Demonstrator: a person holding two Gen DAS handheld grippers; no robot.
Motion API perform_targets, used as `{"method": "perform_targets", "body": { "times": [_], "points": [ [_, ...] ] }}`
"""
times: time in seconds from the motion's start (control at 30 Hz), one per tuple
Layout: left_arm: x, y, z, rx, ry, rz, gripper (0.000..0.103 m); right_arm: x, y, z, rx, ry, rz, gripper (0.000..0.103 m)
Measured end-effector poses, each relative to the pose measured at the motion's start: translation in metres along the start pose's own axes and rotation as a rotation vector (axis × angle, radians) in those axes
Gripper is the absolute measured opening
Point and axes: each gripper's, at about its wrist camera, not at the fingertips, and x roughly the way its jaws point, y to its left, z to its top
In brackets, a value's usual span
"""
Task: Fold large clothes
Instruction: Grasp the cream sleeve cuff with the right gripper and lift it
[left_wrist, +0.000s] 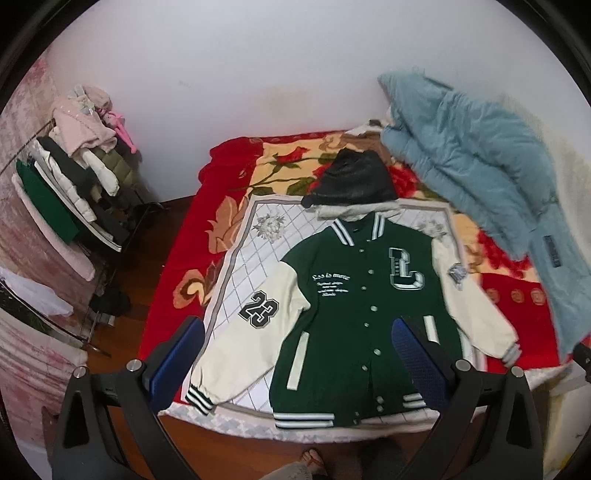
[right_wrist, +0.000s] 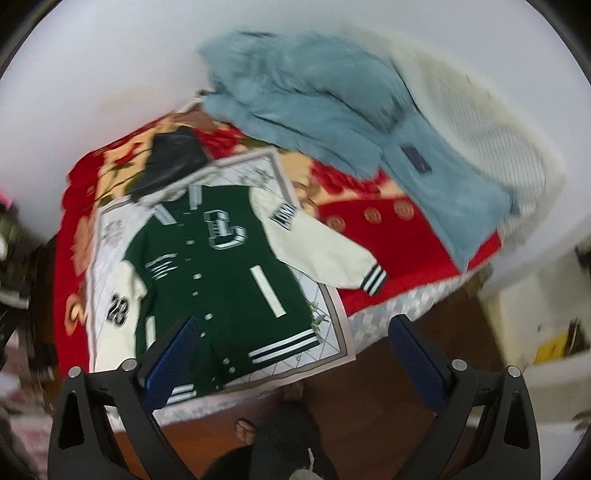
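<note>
Varsity jacket (left_wrist: 354, 306) lies flat, seemingly beneath both gaping, empty tools (left_wrist: 299, 354) (right_wrist: 295, 354)

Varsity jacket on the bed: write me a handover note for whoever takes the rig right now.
Left tool: open, empty, above the jacket's lower half.
Right tool: open, empty, over the hem at the bed's near edge.
Green varsity jacket: flat, face up, snapped shut, both cream sleeves spread, on the white quilted cloth on the red floral blanket.
Blue padded coat: heaped at the far right, unfolded.
Done: jacket laid out.
Left: every fold; probably sleeves in first, then the coat.
</note>
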Motion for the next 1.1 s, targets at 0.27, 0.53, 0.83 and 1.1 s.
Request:
{"method": "perform_targets", "body": {
  "times": [0.27,0.53,0.83,1.1],
  "points": [
    [0.121,-0.071,0.013,-0.031,0.127,0.093,0.103,0.219,-0.089,0.036,0.304,0.249,0.124,0.085],
    [0.254,-0.140,-0.018,-0.009,0.337,0.135,0.103,0.461,-0.157,-0.025,0.731,0.575,0.322,0.085],
    [0.373,-0.194,-0.045,0.069,0.433,0.131,0.103,0.580,-0.177,-0.061,1.099,0.421,0.378,0.051],
    [0.433,-0.219,-0.041,0.085,0.448,0.117,0.103,0.553,-0.171,-0.011,1.019,0.081,0.209,0.026]
  ]
}}
